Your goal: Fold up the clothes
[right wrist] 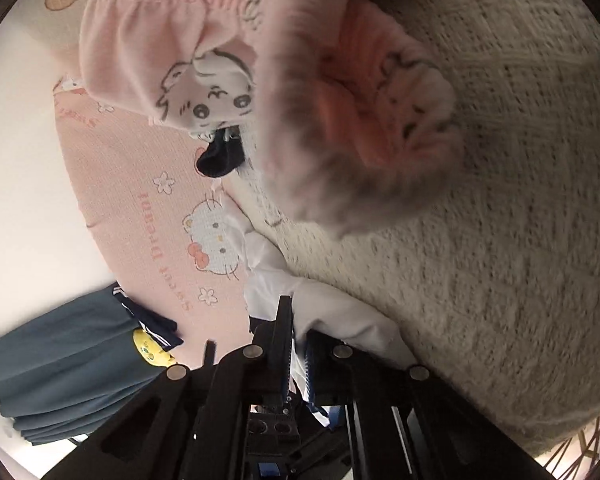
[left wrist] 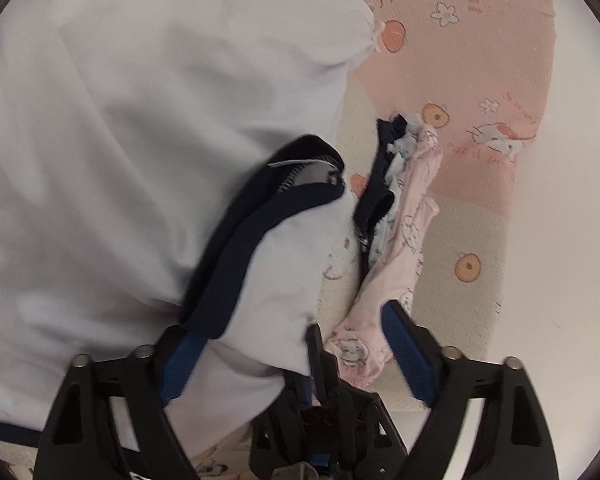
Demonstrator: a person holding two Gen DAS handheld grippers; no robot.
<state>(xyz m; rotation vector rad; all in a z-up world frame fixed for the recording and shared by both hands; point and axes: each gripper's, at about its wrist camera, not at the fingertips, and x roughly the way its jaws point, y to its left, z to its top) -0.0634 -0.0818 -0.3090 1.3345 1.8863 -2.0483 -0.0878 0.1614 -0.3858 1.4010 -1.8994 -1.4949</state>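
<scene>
Right gripper point(right wrist: 296, 344) is pinched tight on a white shirt point(left wrist: 140, 140) edge; left gripper point(left wrist: 292, 344) stands spread around its navy collar point(left wrist: 236, 248). Folding looks barely begun: shirt lies rumpled, loose pink garment point(left wrist: 396, 264) waits right, one grey-blue piece point(right wrist: 60, 360) already folded far left.

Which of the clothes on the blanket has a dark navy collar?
The big white shirt, the only garment with a navy collar. The small pink garment beside it has cartoon prints and no collar.
</scene>
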